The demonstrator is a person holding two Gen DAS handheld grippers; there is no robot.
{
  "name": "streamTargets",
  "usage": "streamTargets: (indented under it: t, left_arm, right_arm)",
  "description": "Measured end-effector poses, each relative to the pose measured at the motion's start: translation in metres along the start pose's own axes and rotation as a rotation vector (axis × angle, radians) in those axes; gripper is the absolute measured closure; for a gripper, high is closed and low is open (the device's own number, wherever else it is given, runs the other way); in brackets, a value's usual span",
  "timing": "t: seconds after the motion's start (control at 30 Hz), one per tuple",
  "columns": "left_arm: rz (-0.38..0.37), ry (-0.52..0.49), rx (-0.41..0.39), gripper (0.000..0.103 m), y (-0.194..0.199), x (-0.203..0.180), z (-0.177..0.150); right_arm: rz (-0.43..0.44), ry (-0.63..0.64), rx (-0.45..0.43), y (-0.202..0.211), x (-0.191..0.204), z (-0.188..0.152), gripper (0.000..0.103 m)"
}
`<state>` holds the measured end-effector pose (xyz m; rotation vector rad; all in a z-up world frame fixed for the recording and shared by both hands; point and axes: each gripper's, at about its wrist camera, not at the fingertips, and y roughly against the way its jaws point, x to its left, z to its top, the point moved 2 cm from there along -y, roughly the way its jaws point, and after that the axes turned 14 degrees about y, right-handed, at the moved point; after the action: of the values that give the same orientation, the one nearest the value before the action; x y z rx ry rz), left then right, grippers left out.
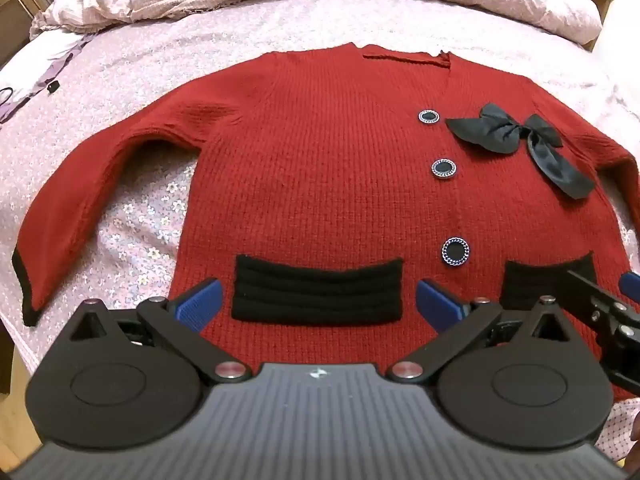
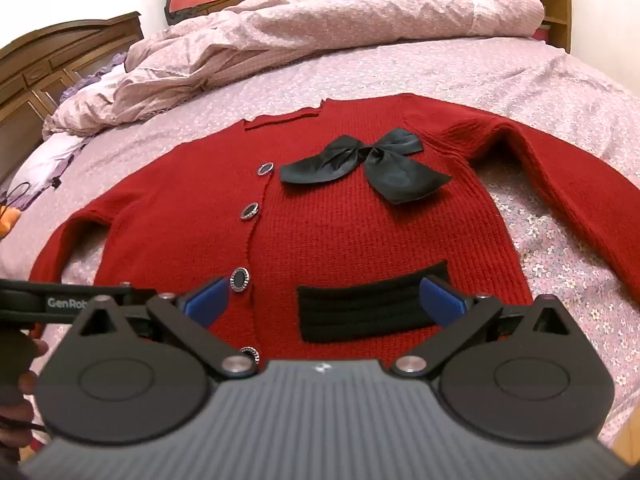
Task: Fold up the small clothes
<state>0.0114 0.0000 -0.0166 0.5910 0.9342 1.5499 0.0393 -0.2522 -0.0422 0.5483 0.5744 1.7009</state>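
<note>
A small red knit cardigan [image 1: 320,184] lies flat, front up, on the bed, sleeves spread to both sides; it also shows in the right wrist view [image 2: 340,232]. It has a black bow [image 1: 516,140], round dark buttons [image 1: 443,168] and two black pocket bands [image 1: 318,290]. My left gripper [image 1: 318,302] is open and empty above the left pocket near the hem. My right gripper [image 2: 324,300] is open and empty above the right pocket band [image 2: 368,308]; it also shows at the right edge of the left wrist view [image 1: 600,308].
The bed has a pink flowered sheet [image 2: 540,80]. A crumpled pink duvet [image 2: 320,28] lies at the far end, by a wooden headboard [image 2: 52,64]. A dark cord [image 1: 6,96] lies at the left edge of the bed.
</note>
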Motion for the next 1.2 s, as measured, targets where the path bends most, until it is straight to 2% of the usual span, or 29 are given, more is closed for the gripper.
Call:
streamTargets:
  t: [1.2]
  left_arm:
    - [0.004,0.005,-0.016,0.0,0.0047,-0.0007,0.0022]
  right_arm:
    - [0.004,0.006,-0.008,0.0003,0.0015,0.0008,0.0]
